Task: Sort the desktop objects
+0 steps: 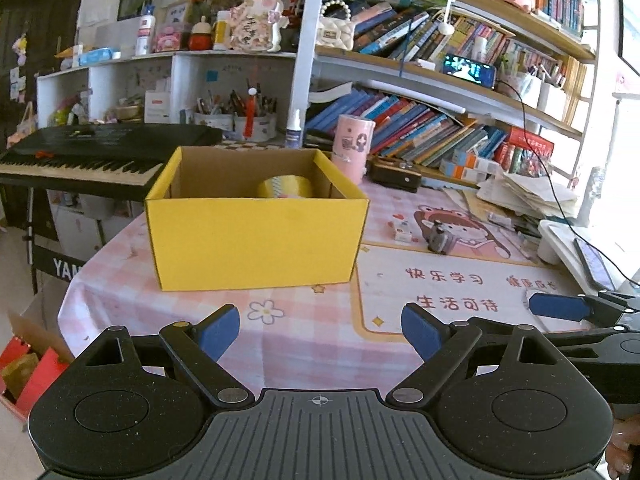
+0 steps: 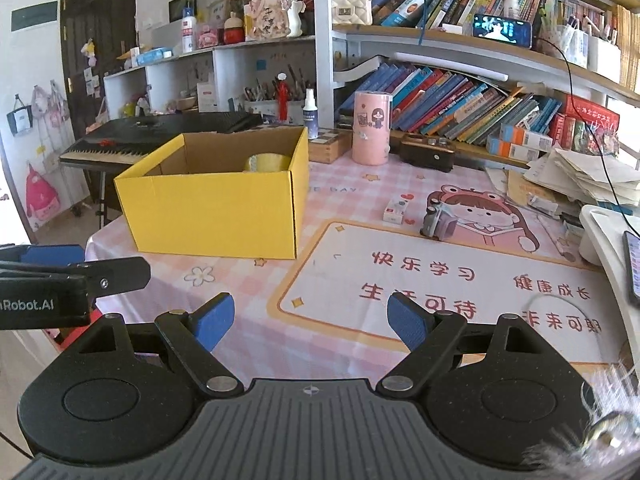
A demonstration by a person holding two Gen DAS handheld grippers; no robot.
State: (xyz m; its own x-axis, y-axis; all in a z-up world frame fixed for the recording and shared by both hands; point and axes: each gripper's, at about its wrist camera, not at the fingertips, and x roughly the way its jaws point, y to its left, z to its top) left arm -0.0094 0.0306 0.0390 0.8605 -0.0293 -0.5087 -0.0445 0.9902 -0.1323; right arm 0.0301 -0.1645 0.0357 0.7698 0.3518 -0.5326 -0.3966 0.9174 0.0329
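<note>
A yellow cardboard box (image 1: 256,240) (image 2: 208,216) stands open on the pink checked table, with a roll of yellowish tape (image 1: 285,187) (image 2: 267,162) inside it. To its right lie a small white box (image 1: 403,231) (image 2: 396,210) and a small grey toy (image 1: 439,237) (image 2: 438,222) on the cartoon desk mat. My left gripper (image 1: 320,330) hovers open over the near table edge, short of the yellow box, with nothing between its fingers. My right gripper (image 2: 310,320) is open and empty over the mat's near edge. The right gripper's blue finger (image 1: 560,307) shows at the right of the left wrist view.
A pink cylindrical holder (image 1: 354,148) (image 2: 372,128) and a dark case (image 2: 428,154) stand behind the box. Loose papers (image 2: 580,180), a white stand (image 2: 608,248) with a phone (image 2: 632,264) crowd the right. Bookshelves rise behind; a keyboard piano (image 1: 92,160) sits left of the table.
</note>
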